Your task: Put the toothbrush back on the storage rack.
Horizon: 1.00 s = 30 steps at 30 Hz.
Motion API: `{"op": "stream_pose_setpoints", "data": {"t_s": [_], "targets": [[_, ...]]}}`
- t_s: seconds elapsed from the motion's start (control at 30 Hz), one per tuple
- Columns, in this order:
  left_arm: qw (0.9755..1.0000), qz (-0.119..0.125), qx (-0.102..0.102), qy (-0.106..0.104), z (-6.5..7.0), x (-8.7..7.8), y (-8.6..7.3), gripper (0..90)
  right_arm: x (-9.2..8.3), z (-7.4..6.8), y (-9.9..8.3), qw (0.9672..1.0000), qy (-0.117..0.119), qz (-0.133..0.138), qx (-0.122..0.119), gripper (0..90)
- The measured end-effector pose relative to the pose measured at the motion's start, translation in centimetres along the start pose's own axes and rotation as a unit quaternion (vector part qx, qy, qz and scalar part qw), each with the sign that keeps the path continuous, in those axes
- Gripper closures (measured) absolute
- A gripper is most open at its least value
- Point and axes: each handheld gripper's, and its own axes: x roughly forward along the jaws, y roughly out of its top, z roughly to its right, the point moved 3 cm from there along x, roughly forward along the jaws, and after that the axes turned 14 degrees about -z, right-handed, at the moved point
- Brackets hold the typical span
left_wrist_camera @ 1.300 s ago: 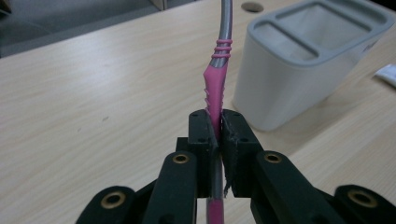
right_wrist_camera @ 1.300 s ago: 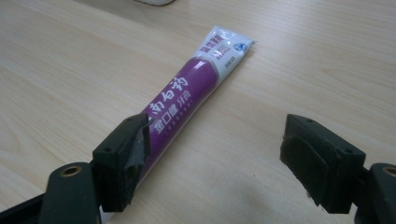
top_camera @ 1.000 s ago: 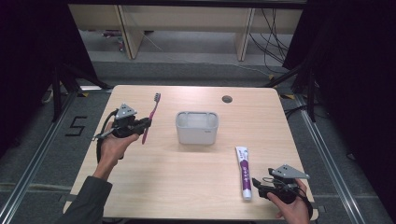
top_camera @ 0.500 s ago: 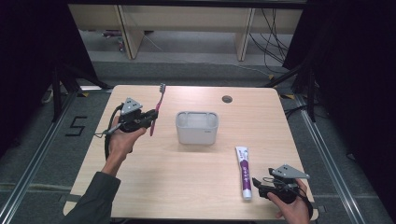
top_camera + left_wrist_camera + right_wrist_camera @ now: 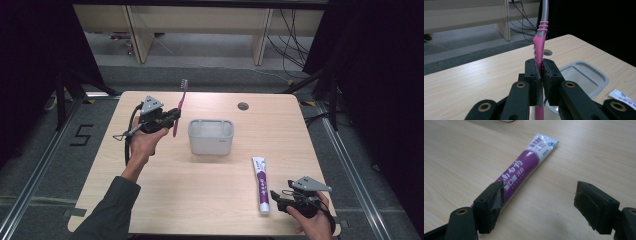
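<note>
So your left gripper (image 5: 170,118) is clamped tight on the pink toothbrush (image 5: 179,104), holding it upright in the air just left of the grey container (image 5: 210,136); pick-up is done, drop-in is not; container looks empty. Your right gripper (image 5: 279,198) sits with jaws wide apart, gripping nothing, beside the toothpaste tube (image 5: 261,183), which lies flat on the table right of the container; that one looks left to do.
</note>
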Motion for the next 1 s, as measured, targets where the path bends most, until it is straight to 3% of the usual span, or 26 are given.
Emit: {"op": "stream_pose_setpoints", "data": {"t_s": [0.47,0.6,0.67,0.77,0.93,0.97,1.0], "targets": [[1.0000,0.002,0.004,-0.003,1.4,1.7,2.2,82.2,0.1,0.2,0.0,1.0000,-0.002,0.004,-0.003,24.9],[1.0000,0.002,0.005,-0.006,1.9,2.5,2.5,82.2,0.1,0.0,0.0,1.0000,0.008,-0.003,0.005,24.9],[1.0000,0.003,0.000,-0.006,2.0,2.9,2.5,82.2,0.0,-0.2,-0.1,0.9997,0.010,-0.007,0.021,24.9],[1.0000,0.002,-0.001,-0.006,2.0,3.4,2.4,82.2,0.1,0.1,0.0,1.0000,0.008,-0.002,0.004,24.9],[0.9999,0.003,-0.007,-0.007,2.1,4.4,2.3,82.2,0.0,-0.1,-0.1,0.9998,0.011,-0.007,0.016,24.9],[1.0000,0.001,-0.006,-0.007,2.2,4.6,2.2,82.2,0.1,0.2,0.0,1.0000,-0.002,0.002,-0.004,24.9],[0.9999,0.002,-0.008,-0.006,2.2,4.7,2.2,82.2,0.1,0.2,0.0,1.0000,0.003,0.001,-0.002,24.9]]}}
